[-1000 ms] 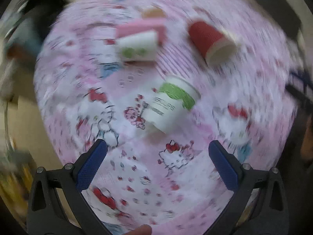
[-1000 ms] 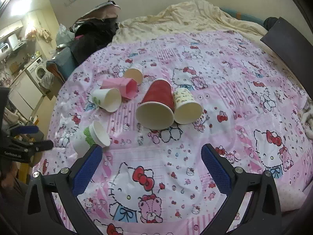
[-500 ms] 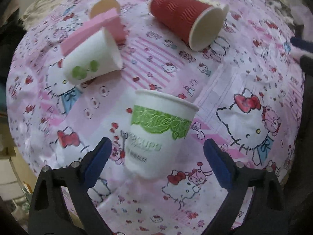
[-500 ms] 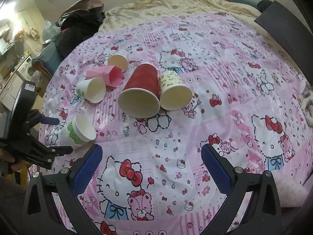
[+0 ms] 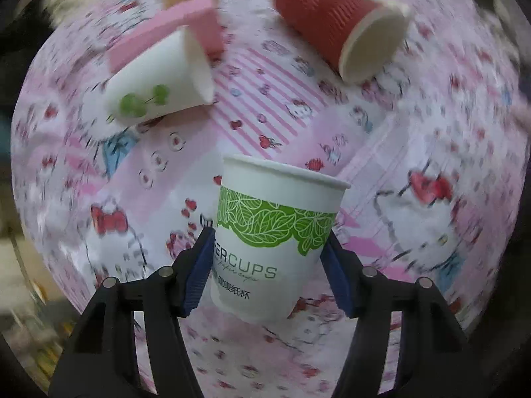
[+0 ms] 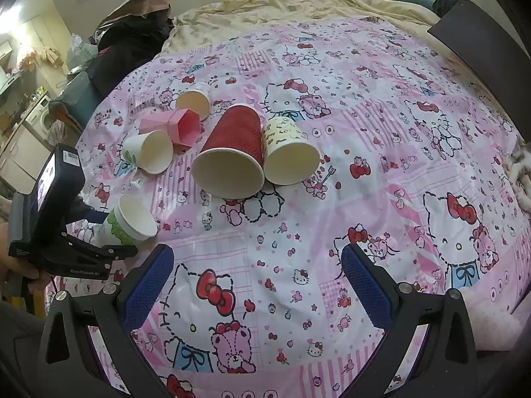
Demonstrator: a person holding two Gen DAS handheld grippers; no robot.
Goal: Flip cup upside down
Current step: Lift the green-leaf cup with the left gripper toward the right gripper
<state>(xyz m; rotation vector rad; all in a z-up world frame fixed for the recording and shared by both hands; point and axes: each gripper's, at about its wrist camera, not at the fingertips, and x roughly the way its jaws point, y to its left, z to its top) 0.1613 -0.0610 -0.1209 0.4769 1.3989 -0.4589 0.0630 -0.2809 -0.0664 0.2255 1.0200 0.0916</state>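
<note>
A white paper cup (image 5: 277, 252) with a green leaf band beneath its rim and "PAPERCUPS" lettering sits between the left tool's blue pads, which press its sides. From the right wrist view it lies tilted, mouth open toward the bed's middle (image 6: 131, 220).

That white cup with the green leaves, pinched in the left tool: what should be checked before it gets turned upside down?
1. Left gripper fingers on both sides of the leaf-band cup: ok.
2. Grip firm enough: cannot tell.
3. Cup off the bedspread: cannot tell.
4. Cherry cup and red cup lie apart from it: ok.
5. Right gripper open, holding nothing, away from it: ok.
</note>
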